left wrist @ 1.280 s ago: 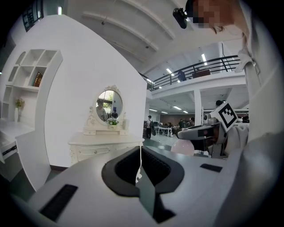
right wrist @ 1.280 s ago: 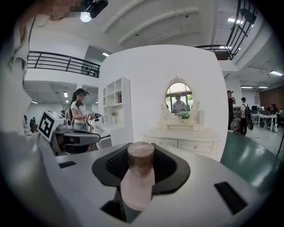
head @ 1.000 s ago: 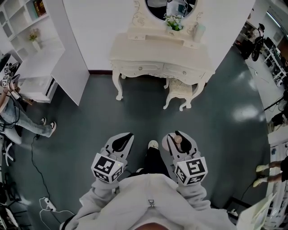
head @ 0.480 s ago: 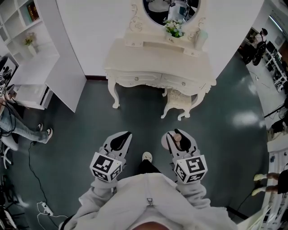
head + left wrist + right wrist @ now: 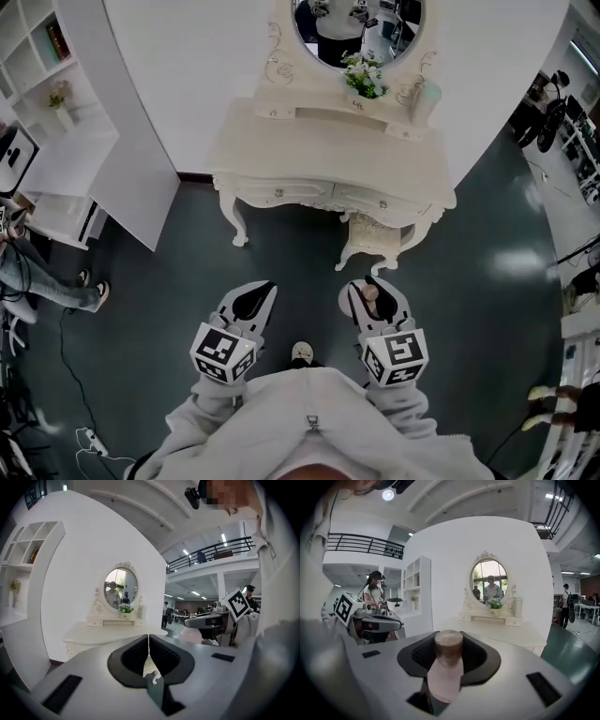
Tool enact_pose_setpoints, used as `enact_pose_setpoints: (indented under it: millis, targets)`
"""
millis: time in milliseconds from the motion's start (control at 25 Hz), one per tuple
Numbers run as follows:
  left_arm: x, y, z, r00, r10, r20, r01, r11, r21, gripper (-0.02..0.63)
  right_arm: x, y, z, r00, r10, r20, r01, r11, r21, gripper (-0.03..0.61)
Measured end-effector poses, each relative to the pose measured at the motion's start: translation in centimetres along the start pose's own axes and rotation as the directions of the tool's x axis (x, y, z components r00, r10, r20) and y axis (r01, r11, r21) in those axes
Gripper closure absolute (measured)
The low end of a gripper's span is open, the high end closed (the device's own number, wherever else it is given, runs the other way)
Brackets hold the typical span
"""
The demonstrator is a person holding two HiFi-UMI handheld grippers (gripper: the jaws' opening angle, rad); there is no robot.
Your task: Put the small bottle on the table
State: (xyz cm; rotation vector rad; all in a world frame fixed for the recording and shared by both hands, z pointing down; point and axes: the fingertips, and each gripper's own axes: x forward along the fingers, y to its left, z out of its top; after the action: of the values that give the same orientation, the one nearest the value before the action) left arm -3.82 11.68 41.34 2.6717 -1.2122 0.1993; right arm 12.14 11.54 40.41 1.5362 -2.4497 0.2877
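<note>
A small pale pink bottle (image 5: 446, 673) with a brown cap sits between the jaws of my right gripper (image 5: 448, 649), which is shut on it; in the head view the bottle (image 5: 369, 296) shows at the right gripper (image 5: 373, 298). My left gripper (image 5: 251, 302) is shut with nothing in it, its jaws touching (image 5: 148, 649). A cream dressing table (image 5: 328, 159) with an oval mirror (image 5: 356, 28) stands ahead against the white wall, beyond both grippers. The table (image 5: 497, 627) also shows in the right gripper view and, as the same table (image 5: 105, 632), in the left gripper view.
A cream stool (image 5: 372, 240) stands under the table's right half. A small flower pot (image 5: 361, 77) and a pale cup (image 5: 425, 98) stand at the table's back. A white shelf unit (image 5: 66, 122) is at the left, a seated person (image 5: 37, 272) beside it. Dark floor lies between me and the table.
The dressing table has come nearer and lower in the head view as I walk toward it. Both grippers keep their pose, the right still holding the bottle.
</note>
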Motion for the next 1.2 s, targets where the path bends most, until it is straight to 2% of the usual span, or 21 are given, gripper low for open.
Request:
enact_pose_setpoints:
  millis: [240, 720, 1200]
  targets:
    - [-0.6, 0.3, -0.5, 0.999, 0.044, -0.012, -0.044, 0.999, -0.023, 0.592, 0.8, 0.3, 0.1, 0.999, 0.032, -0.009, -0.032, 0.999, -0.02, 0.436]
    - [-0.7, -1.1, -1.5, 0.998, 0.029, -0.051, -0.032, 0.998, -0.06, 0.592, -0.2, 1.0, -0.6, 0.997, 0.057, -0.047, -0.057, 0.998, 0.009, 0.436]
    - [2.5, 0.1, 0.0, 1.0, 0.0, -0.016, -0.001, 0.999, -0.044, 0.592, 1.9, -1.1, 0.1, 0.999, 0.028, -0.042, -0.029, 1.0, -0.009, 0.436]
